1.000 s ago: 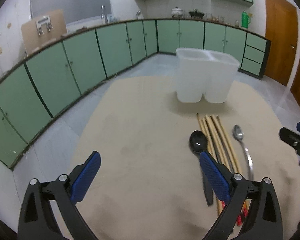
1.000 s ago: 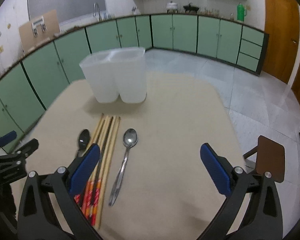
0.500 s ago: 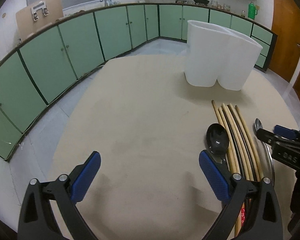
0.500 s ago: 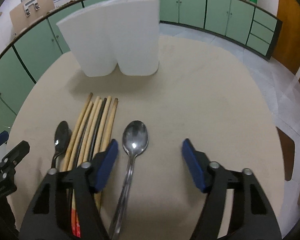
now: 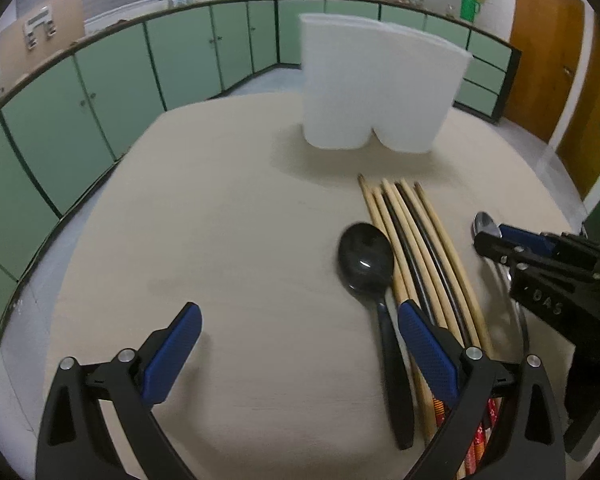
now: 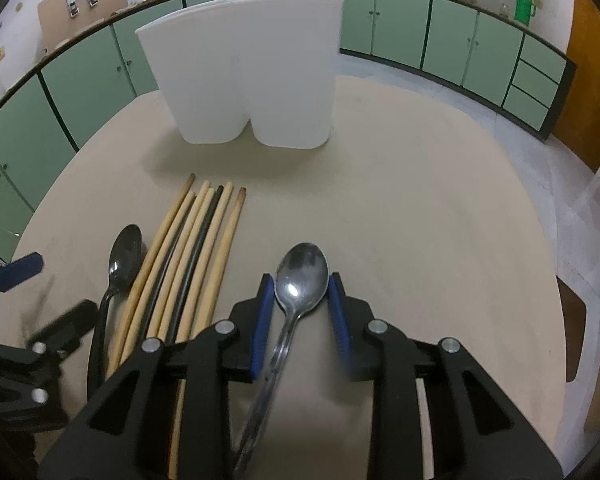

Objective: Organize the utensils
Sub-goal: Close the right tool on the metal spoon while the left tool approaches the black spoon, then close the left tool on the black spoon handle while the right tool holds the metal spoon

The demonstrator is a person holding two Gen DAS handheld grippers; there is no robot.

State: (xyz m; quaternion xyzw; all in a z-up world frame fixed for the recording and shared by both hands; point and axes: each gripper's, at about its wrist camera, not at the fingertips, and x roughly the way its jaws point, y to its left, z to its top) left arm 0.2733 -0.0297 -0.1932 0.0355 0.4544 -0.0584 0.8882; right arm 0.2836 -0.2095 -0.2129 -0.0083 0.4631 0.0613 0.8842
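On the table (image 6: 420, 208), one white two-compartment holder (image 6: 252, 68) stands beyond seven chopsticks (image 6: 196, 248), one black spoon (image 6: 122, 264) and one steel spoon (image 6: 300, 276), whose bowl lies between the closing right gripper (image 6: 300, 304); the left gripper (image 5: 296, 344) hangs wide open, empty.

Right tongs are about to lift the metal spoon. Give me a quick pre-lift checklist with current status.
1. Metal spoon between the closing right tongs: ok.
2. Pads pressing on it: cannot tell.
3. Chopsticks outside the right tongs: ok.
4. Holder upright, path to it open: ok.
5. Left tongs open, holding nothing: ok.
6. Black spoon clear of the right tongs: ok.
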